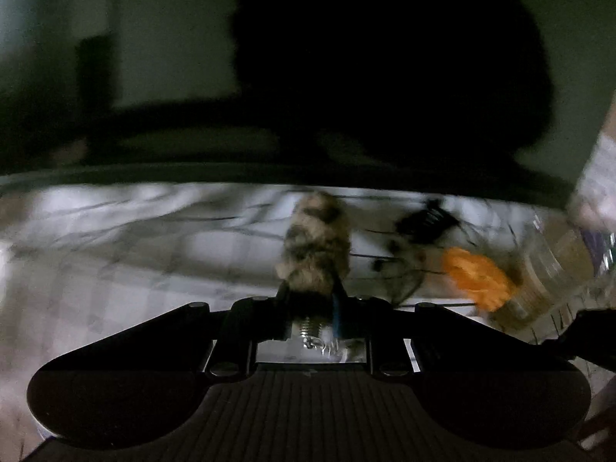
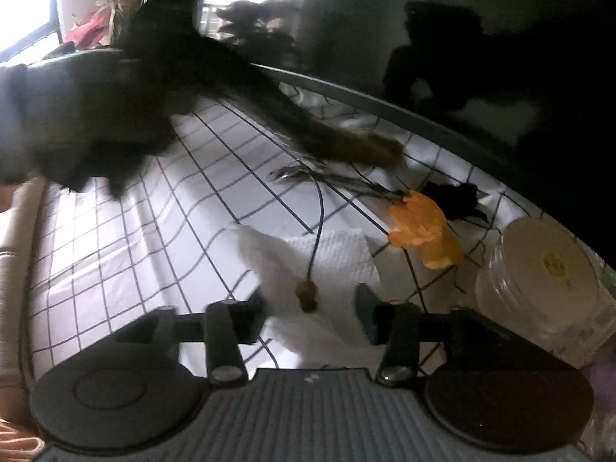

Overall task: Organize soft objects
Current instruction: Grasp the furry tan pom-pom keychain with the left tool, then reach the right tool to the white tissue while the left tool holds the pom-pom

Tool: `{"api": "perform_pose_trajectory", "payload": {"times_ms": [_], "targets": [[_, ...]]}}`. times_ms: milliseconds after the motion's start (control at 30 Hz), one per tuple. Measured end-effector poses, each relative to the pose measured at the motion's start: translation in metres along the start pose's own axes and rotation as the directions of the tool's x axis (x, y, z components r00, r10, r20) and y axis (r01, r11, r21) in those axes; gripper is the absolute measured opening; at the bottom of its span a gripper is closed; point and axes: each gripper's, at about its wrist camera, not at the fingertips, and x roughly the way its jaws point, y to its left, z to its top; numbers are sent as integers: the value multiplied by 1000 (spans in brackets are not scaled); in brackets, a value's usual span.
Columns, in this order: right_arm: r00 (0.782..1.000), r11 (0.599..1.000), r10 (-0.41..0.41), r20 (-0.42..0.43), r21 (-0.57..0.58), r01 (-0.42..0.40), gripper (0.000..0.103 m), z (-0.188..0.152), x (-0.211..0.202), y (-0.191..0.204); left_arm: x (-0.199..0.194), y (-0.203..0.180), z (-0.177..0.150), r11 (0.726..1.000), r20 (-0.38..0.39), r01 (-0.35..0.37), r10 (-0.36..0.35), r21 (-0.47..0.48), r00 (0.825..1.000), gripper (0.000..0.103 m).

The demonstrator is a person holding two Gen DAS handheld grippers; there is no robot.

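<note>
Left gripper (image 1: 310,308) is clamped on a furry tail toy (image 1: 315,246) over the checked sheet (image 2: 115,254) — right gripper (image 2: 310,317) spread wide above a white tissue (image 2: 331,261), orange feather (image 2: 419,223) just beyond.

The left wrist view looks forward from just behind its gripper, low and close over a white grid-checked bedsheet (image 1: 134,238), facing a dark headboard (image 1: 346,77) and blurred throughout. The right wrist view sits somewhat higher over the same sheet (image 2: 127,246), tilted, looking along the bed toward a bright window (image 2: 27,11) at far left. Both views share the orange feather bunch (image 1: 477,277) (image 2: 419,227), the black feathers (image 1: 423,219) (image 2: 454,200) beside it, and a clear round lidded container (image 1: 550,273) (image 2: 539,285) at right.
</note>
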Motion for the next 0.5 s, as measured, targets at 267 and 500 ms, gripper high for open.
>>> {"api": "perform_pose_trajectory", "payload": {"times_ms": [267,500], "targets": [[999,1000,-27,20,-9,27,60,2,0,7,-80,67,-15,937,178,-15,82,-349,981,21],[986,992,121,117,-49,-116,68,7,-25,11,-98,53,-14,932,221,22,63,-362,973,22]]}}
